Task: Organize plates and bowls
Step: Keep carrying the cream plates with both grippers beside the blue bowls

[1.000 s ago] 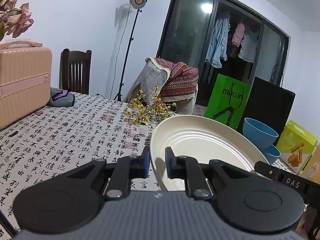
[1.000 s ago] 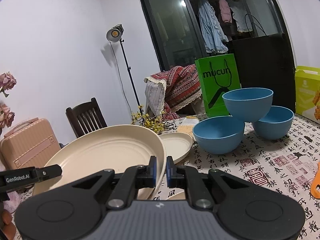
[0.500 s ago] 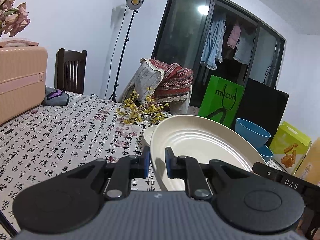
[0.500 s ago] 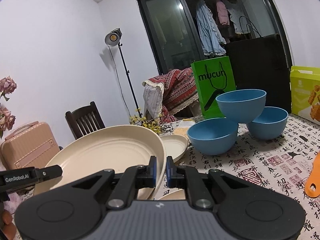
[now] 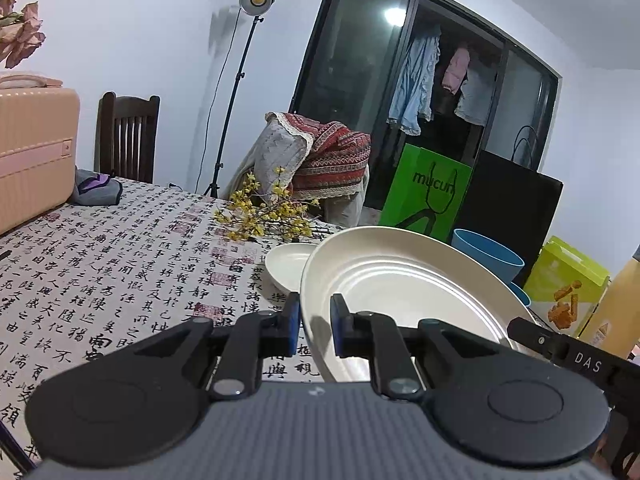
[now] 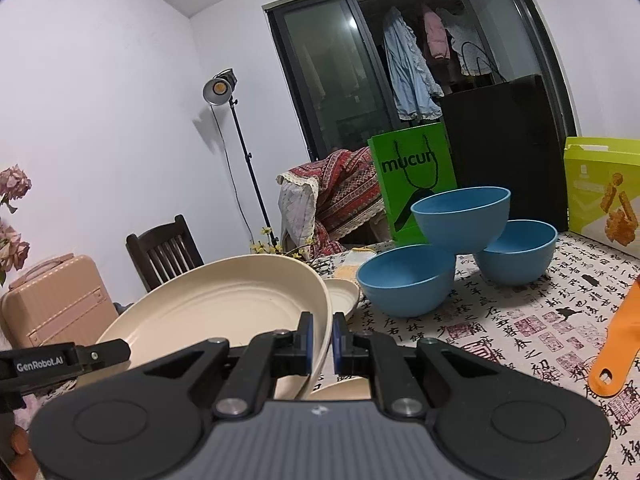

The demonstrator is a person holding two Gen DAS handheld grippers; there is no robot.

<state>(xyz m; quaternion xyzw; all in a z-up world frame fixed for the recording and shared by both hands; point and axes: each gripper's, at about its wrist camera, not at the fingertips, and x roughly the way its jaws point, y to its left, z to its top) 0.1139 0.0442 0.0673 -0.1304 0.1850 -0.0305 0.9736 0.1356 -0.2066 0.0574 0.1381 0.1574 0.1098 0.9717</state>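
A large cream plate (image 5: 400, 280) is held tilted above the table by both grippers. My left gripper (image 5: 315, 322) is shut on its left rim. My right gripper (image 6: 322, 334) is shut on the opposite rim of the same large plate (image 6: 224, 308). Just beyond it a small cream plate (image 6: 340, 300) rests on the cloth, and it also shows in the left wrist view as the small plate (image 5: 286, 266). Part of another cream plate (image 6: 344, 390) shows below my right fingers. Three blue bowls stand to the right, one bowl (image 6: 464, 216) perched on the other two (image 6: 404, 280) (image 6: 520, 252).
An orange utensil handle (image 6: 616, 344) lies at the right edge. A green bag (image 6: 414, 176) and a yellow box (image 6: 604, 192) stand behind the bowls. A pink suitcase (image 5: 32, 152) stands at the left and yellow flowers (image 5: 268, 216) lie mid-table. The table carries a calligraphy tablecloth (image 5: 120, 264).
Both grippers keep their hold on the large plate. It has shifted a little across the table, and the small cream plate has come into the left wrist view.
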